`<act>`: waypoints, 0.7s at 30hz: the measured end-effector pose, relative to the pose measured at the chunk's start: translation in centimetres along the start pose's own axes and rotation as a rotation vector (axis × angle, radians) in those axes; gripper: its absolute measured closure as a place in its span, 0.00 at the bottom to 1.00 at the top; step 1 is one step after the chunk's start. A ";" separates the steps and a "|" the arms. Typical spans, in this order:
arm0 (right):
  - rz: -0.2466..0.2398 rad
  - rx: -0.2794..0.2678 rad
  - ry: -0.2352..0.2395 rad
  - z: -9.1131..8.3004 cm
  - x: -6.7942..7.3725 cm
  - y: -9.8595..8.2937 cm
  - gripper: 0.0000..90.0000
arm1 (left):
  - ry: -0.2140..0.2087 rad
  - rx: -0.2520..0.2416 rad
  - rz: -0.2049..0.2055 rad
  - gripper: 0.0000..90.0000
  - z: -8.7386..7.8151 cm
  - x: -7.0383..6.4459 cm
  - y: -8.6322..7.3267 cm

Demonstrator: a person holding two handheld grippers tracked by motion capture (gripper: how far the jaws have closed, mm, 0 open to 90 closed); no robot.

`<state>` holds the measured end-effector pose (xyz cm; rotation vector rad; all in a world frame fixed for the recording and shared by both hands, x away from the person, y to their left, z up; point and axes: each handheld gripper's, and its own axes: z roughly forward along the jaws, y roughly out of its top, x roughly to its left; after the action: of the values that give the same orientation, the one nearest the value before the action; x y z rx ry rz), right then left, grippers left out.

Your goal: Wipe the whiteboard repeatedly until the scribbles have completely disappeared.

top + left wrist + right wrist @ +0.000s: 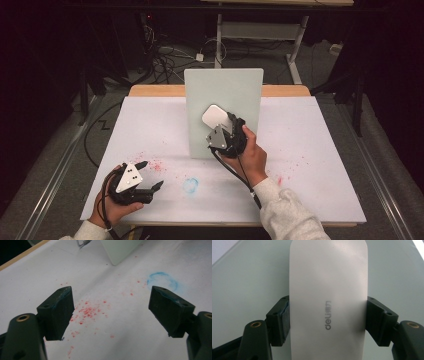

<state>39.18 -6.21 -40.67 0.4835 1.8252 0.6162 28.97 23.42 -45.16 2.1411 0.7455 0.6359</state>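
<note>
A pale green-white board (235,90) stands upright at the middle of the table. My right gripper (226,126) is shut on a white oblong eraser (215,118) and holds it flat against the board's face. In the right gripper view, the jaws of the right gripper (328,322) clamp the eraser (328,277) by its two long sides, with the board (249,277) behind it. My left gripper (152,175) rests low at the front left, open. Nothing lies between the jaws of the left gripper (112,310).
A white sheet (310,150) covers the table. Red specks (87,311) and a blue ring smudge (162,280) mark it near the left gripper. The board's lower corner (120,250) stands beyond them. Cables (165,60) and desk legs lie past the far edge.
</note>
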 end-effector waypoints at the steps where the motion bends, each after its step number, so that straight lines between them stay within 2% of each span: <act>1: 0.010 -0.005 0.000 0.0 -0.1 -0.1 0.34 | 0.000 -0.001 -0.005 0.22 -0.1 0.1 0.0; 5: 0.010 -0.011 -0.018 0.0 -0.6 0.0 0.34 | 0.001 0.000 -0.006 0.22 0.0 0.1 -0.1; 10: 0.054 -0.013 -0.024 -0.2 -1.8 -0.1 0.34 | -0.001 0.000 -0.005 0.22 0.0 0.2 -0.1; 17: 0.092 -0.037 0.000 -1.0 -3.2 -0.5 0.34 | -0.003 0.009 0.000 0.22 0.3 0.3 -0.2; 21: 0.085 -0.049 0.004 -1.6 -3.5 -0.8 0.34 | -0.004 0.011 0.000 0.22 0.4 0.3 -0.2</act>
<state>38.73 -9.21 -38.13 0.5293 1.7965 0.7187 29.37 23.54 -45.49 2.1519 0.7480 0.6285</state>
